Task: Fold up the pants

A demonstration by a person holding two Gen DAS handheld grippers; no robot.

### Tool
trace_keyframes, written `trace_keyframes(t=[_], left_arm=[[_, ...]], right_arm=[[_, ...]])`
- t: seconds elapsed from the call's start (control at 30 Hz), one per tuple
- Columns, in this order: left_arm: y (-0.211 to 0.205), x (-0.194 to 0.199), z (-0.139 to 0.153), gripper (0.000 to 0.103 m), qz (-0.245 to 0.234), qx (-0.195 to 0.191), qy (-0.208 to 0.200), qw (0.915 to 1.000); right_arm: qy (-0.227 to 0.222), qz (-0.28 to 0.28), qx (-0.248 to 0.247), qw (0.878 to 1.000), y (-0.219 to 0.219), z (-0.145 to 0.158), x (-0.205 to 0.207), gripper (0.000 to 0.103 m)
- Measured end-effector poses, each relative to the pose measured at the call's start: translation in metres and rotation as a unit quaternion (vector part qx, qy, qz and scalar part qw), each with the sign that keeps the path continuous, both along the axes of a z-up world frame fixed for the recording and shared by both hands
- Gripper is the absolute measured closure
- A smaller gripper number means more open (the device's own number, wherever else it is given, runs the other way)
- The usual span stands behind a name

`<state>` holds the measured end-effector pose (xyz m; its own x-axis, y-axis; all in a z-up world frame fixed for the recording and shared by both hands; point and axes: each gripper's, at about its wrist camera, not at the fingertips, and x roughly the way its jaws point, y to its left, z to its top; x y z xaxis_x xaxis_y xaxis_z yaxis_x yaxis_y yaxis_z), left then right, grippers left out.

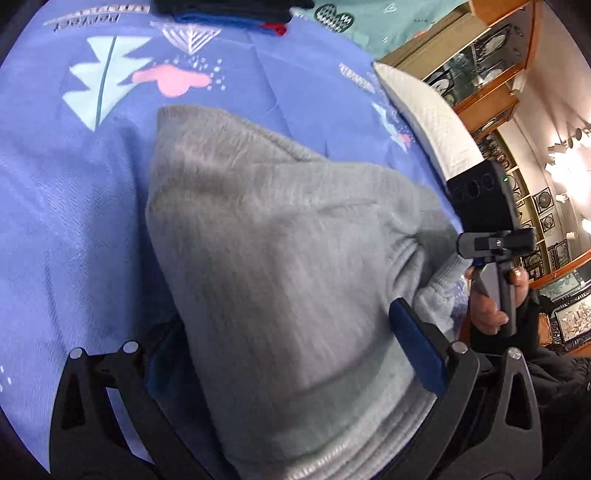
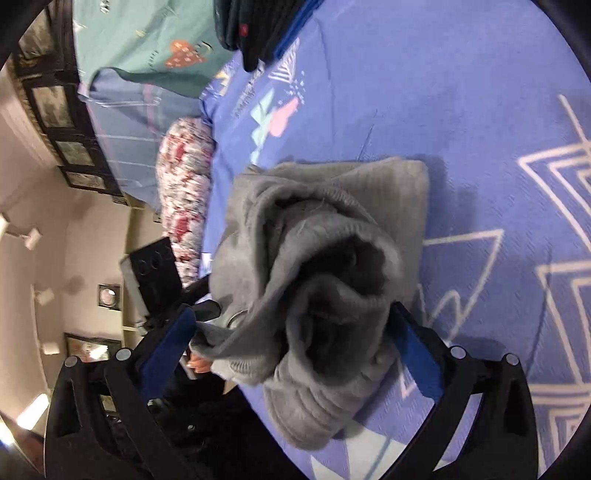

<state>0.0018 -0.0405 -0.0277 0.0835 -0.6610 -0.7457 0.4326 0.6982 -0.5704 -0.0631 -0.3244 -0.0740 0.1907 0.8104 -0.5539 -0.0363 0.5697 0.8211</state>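
Observation:
Grey sweatpants (image 1: 280, 266) lie partly folded on a blue patterned bedsheet (image 1: 74, 206). In the left wrist view the cloth drapes between my left gripper's (image 1: 291, 354) blue pads (image 1: 417, 350), which stand wide apart; the left pad is mostly hidden under cloth. In the right wrist view the pants (image 2: 332, 258) bunch up, with the ribbed waistband end between my right gripper's (image 2: 291, 350) blue pads (image 2: 417, 354), also wide apart. The other gripper and the hand holding it show at the right edge of the left wrist view (image 1: 495, 258).
A dark folded stack of clothes (image 1: 229, 11) sits at the far edge of the sheet, also in the right wrist view (image 2: 258, 29). A white pillow (image 1: 424, 114) and a floral pillow (image 2: 184, 184) lie at the bed's side. Wooden shelves (image 1: 491, 66) stand beyond.

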Motion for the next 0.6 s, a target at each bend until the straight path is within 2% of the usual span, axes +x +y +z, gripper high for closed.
trace_keyframes(t=[0.07,0.13,0.23,0.3,0.33,0.37,0.47,0.6], left_arm=[[0.001,0.007,-0.005,0.002,0.006,-0.006,0.026,0.9996],[0.0,0.006,-0.005,0.002,0.002,-0.009,0.026,0.9996],[-0.004,0.004,-0.008,0.002,-0.016,-0.006,0.02,0.9997],[-0.006,0.008,-0.012,0.002,-0.019,-0.009,0.025,0.9995],[-0.009,0.01,-0.013,0.002,-0.02,-0.009,0.026,0.9994],[-0.01,0.011,-0.013,0.002,-0.021,-0.008,0.026,0.9994],[-0.011,0.008,-0.011,0.002,-0.024,-0.003,0.021,0.9995],[-0.014,0.006,-0.011,0.002,-0.024,-0.007,0.016,0.9996]], right_arm=[[0.031,0.0,-0.018,0.999,-0.001,0.002,0.006,0.001],[0.044,-0.009,-0.067,0.997,-0.01,0.014,0.001,0.001],[0.053,-0.008,-0.094,0.994,-0.025,0.021,-0.011,0.001],[0.079,0.005,-0.086,0.993,-0.025,0.007,-0.015,0.001],[0.092,0.011,-0.062,0.994,-0.02,-0.001,-0.015,0.001],[0.095,0.013,-0.036,0.995,-0.015,-0.007,-0.014,0.001],[0.085,0.025,0.004,0.996,0.003,-0.014,-0.003,0.001],[0.089,0.028,0.005,0.996,0.013,-0.013,0.008,0.001]])
